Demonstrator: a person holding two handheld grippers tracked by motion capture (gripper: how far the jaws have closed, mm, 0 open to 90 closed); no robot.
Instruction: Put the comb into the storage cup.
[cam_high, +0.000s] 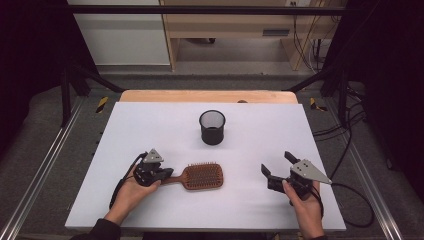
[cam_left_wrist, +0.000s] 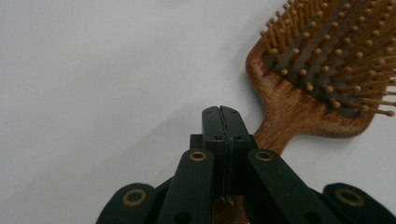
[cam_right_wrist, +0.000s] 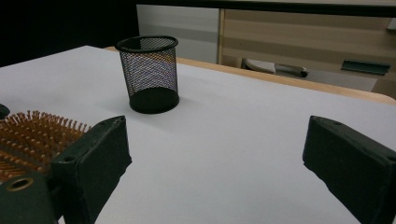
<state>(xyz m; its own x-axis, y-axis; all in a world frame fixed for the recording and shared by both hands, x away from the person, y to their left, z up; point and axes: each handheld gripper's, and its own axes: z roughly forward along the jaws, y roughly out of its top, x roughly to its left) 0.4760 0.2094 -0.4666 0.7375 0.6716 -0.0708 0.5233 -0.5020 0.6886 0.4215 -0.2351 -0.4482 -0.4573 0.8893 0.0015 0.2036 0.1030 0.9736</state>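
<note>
**Inspector:** Start with the largest item.

**Assistant:** A flat white rectangular table top, bare over most of its area. At its far middle stands a black wire-mesh cylindrical cup, upright and well apart from both grippers.

**Inspector:** The work item?

**Assistant:** A brown wooden paddle hairbrush with wooden bristles, lying flat on the near middle of the table, bristles up, handle pointing toward the person's left. It is nearer the left hand than the right.

**Inspector:** Left gripper?

**Assistant:** Held low at the handle end of the brush. In the left gripper view the jaws are pressed together with no gap showing at the tips. The brush handle passes beneath them and its head lies beyond and to the right of the tips. Whether the handle is pinched lower down, I cannot tell; the tips themselves hold nothing.

**Inspector:** Right gripper?

**Assistant:** Held in the right hand at the near right, well apart from the brush. Its jaws stand wide apart with bare table between them. In the right gripper view the bristles sit just outside the left jaw.
</note>
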